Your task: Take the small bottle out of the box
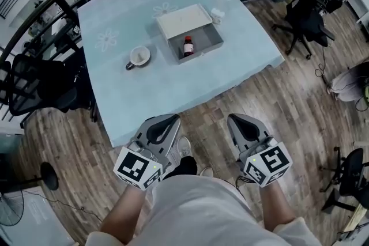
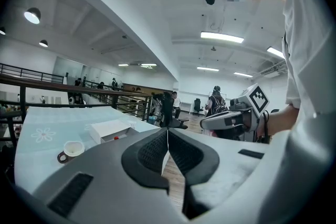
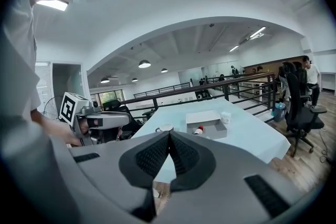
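A small brown bottle with a red cap (image 1: 188, 46) stands upright inside an open grey box (image 1: 209, 37) on the table with the light blue cloth (image 1: 144, 86). The box's white lid (image 1: 183, 21) lies folded back behind it. Both grippers hang over the wooden floor, short of the table's near edge and well away from the box. My left gripper (image 1: 167, 120) is shut with nothing in it, pads meeting (image 2: 167, 136). My right gripper (image 1: 236, 120) is likewise shut and empty (image 3: 169, 139). In the right gripper view the bottle (image 3: 199, 130) and box (image 3: 208, 123) show far ahead.
A white cup with a dark handle (image 1: 139, 56) sits left of the box. A small white object (image 1: 217, 14) lies at the box's right. Black office chairs (image 1: 305, 23) stand right of the table, another chair (image 1: 34, 86) to its left, and a railing runs behind it.
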{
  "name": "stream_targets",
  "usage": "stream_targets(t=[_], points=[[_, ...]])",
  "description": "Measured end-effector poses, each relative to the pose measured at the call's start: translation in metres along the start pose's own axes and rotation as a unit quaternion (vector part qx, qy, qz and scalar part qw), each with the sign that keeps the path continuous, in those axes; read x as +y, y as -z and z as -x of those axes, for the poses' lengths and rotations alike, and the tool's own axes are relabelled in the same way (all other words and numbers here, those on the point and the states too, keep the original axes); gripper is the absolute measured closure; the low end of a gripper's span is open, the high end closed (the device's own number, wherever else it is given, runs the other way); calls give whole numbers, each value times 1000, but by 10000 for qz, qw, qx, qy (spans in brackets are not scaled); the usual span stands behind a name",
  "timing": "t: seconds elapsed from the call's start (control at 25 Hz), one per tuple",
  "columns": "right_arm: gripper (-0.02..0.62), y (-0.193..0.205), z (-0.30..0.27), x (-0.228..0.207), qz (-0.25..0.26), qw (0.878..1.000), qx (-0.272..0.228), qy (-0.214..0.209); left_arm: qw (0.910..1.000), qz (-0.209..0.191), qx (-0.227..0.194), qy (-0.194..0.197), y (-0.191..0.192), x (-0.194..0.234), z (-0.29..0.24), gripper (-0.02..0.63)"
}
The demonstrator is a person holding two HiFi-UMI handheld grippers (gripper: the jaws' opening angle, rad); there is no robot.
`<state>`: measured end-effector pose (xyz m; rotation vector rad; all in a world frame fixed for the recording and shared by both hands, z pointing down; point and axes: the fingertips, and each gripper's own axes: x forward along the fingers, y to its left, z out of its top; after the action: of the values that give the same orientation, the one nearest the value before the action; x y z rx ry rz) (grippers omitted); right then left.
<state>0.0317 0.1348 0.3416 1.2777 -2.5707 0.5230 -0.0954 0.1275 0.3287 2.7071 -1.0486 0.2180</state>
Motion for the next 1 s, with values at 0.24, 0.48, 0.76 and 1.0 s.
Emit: stream_targets(t=[0.24,0.48,0.76,1.0], points=[[574,-16,-41,-10,-13,10000,46,87,9999,2,22,104,-9,44,-17,584],[574,-30,-67,-19,-37,9997,37,232,9998,-14,29,215,-16,74,-29,584],[574,-42,-91,-21,-40,9995,-4,328,9994,-48,4,340,-24,100,-37,584],[574,-50,-101,-20,1,9994,-22,351,9994,-13,-15,346,-24,113,-39,584]])
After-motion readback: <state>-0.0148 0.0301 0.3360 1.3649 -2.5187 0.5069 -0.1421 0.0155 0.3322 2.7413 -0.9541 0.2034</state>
